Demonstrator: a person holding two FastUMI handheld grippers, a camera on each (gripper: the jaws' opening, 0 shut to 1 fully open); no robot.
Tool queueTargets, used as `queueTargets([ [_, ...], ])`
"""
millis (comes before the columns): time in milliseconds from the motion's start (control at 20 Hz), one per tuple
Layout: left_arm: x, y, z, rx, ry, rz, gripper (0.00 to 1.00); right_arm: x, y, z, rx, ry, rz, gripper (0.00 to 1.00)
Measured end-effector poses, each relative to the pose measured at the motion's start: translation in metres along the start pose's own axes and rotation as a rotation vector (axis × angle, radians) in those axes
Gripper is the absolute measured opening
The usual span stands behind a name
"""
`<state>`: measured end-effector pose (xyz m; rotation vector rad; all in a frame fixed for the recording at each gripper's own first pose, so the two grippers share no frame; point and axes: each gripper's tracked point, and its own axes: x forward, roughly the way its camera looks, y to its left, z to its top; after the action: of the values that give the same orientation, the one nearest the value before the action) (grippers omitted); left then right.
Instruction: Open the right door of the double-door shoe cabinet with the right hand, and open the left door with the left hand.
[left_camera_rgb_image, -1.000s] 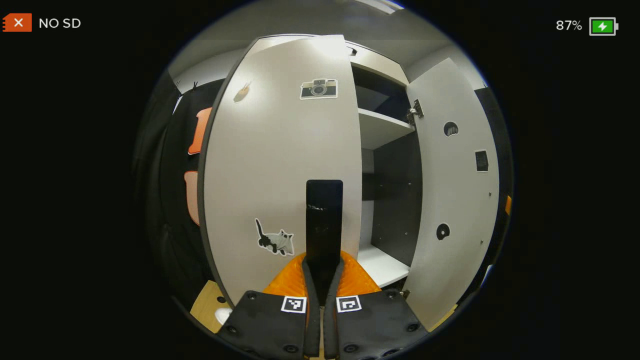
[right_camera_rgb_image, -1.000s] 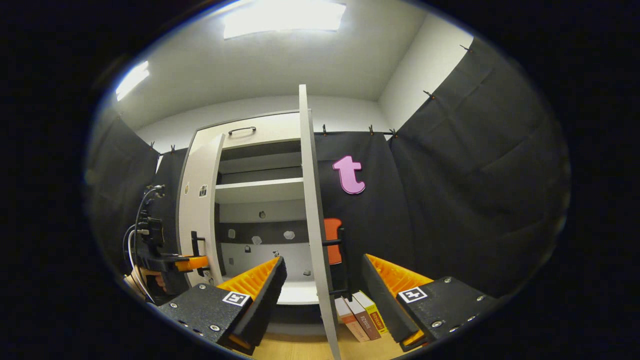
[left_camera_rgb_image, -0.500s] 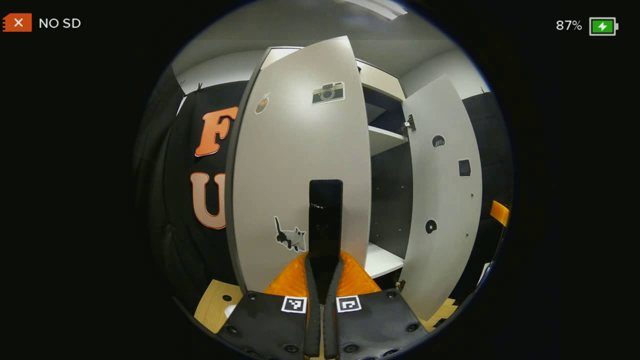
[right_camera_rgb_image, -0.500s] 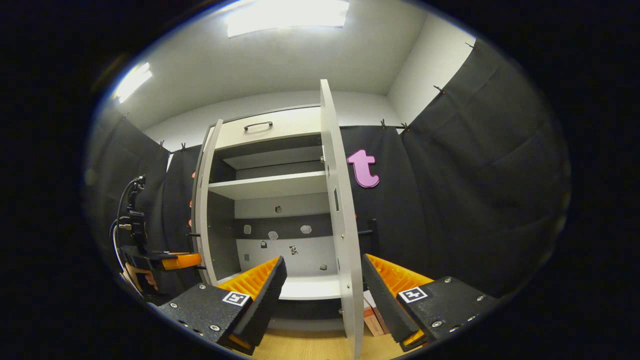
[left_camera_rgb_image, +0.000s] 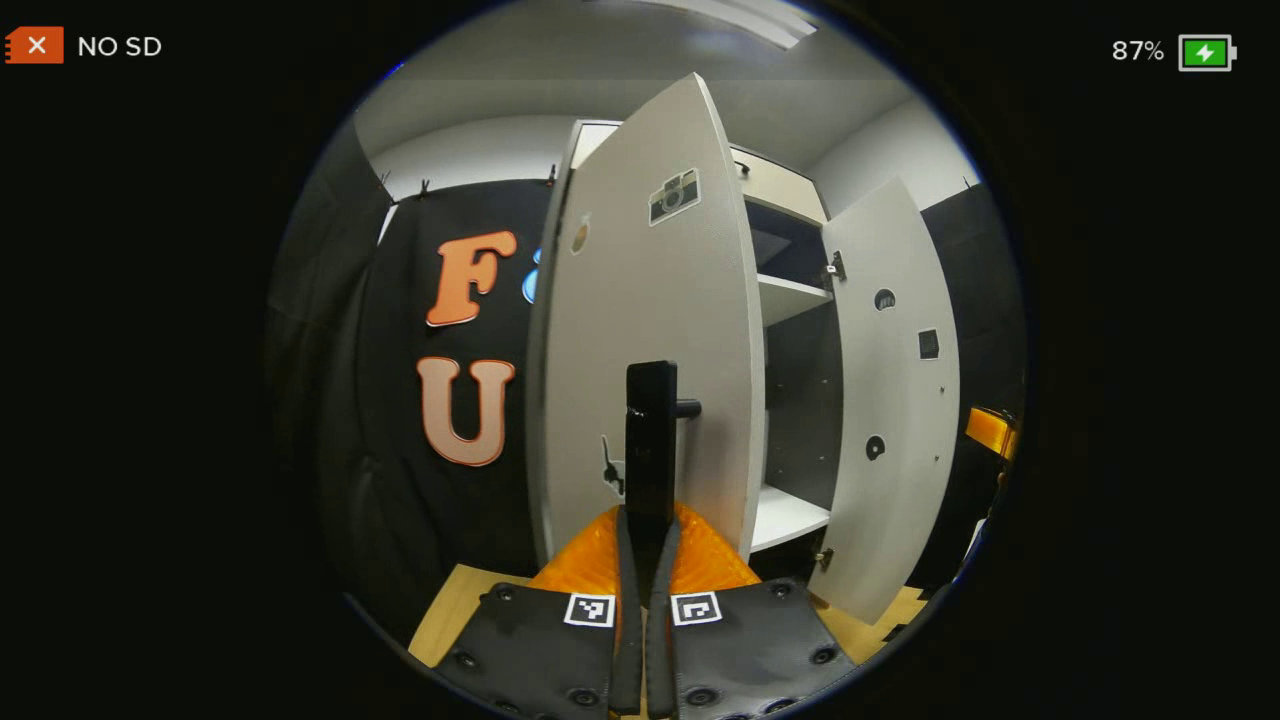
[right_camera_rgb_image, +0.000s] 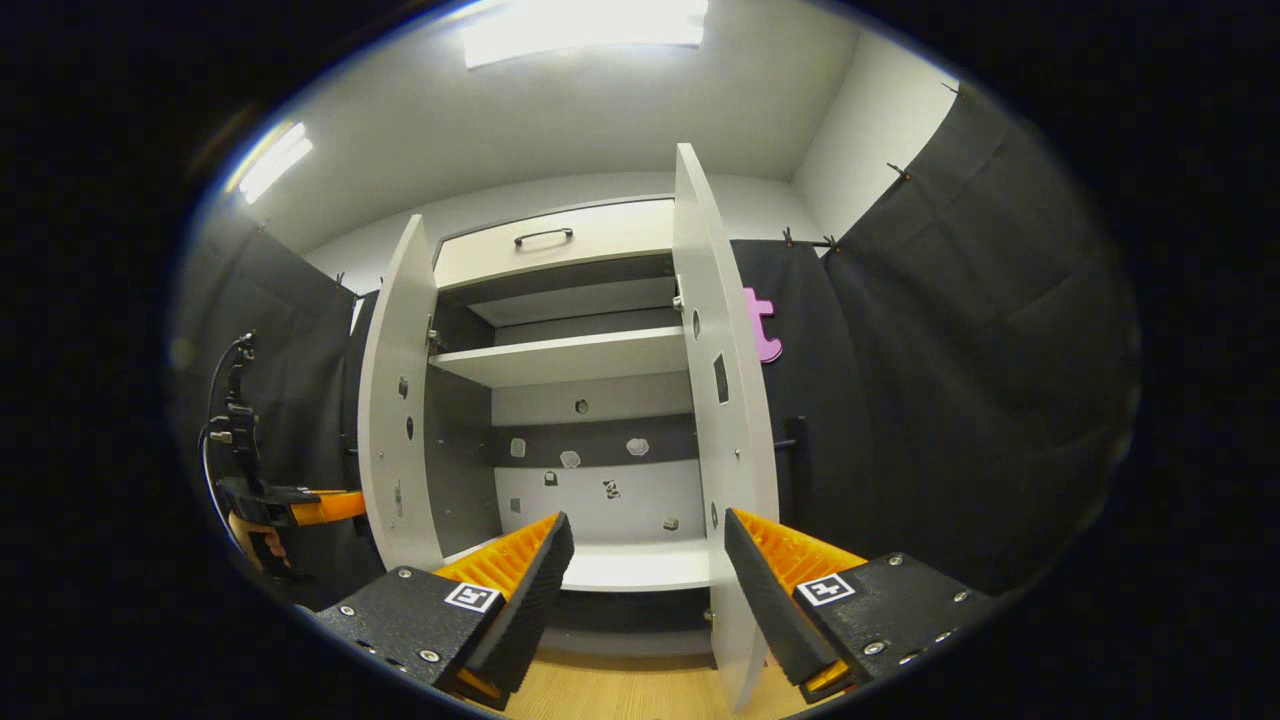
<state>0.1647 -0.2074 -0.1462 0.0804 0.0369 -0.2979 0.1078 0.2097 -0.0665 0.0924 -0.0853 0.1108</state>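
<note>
Both doors swung wider vs 1 s ago. Left gripper (left_camera_rgb_image: 648, 600) fingers clamped on black bar handle (left_camera_rgb_image: 651, 440) of grey left door (left_camera_rgb_image: 640, 330), pulling it out. Right gripper (right_camera_rgb_image: 640, 590) fingers apart, holding nothing, grey right door (right_camera_rgb_image: 722, 400) just beside it, fully open. White shelf (right_camera_rgb_image: 570, 358) inside cabinet; nothing blocks swing.

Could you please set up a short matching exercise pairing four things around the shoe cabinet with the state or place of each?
Things:
1. left hand-held gripper
2. right hand-held gripper
3. left door handle
4. drawer handle

States or places:
A. open, holding nothing
B. above the open shelves
C. black, clamped between orange fingers
D. shut on the handle

Pairs: 1-D, 2-A, 3-C, 4-B
</note>
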Motion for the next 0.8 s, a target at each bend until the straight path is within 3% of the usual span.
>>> queueTargets([
  [650, -0.007, 0.018, 0.005, 0.032, -0.029, 0.172, 0.02, 0.005, 0.021, -0.005, 0.03, 0.003, 0.043, 0.92],
  [800, -0.025, 0.06, 0.023, 0.02, -0.091, 0.206, 0.02, 0.006, 0.023, -0.007, 0.026, 0.014, 0.049, 0.92],
])
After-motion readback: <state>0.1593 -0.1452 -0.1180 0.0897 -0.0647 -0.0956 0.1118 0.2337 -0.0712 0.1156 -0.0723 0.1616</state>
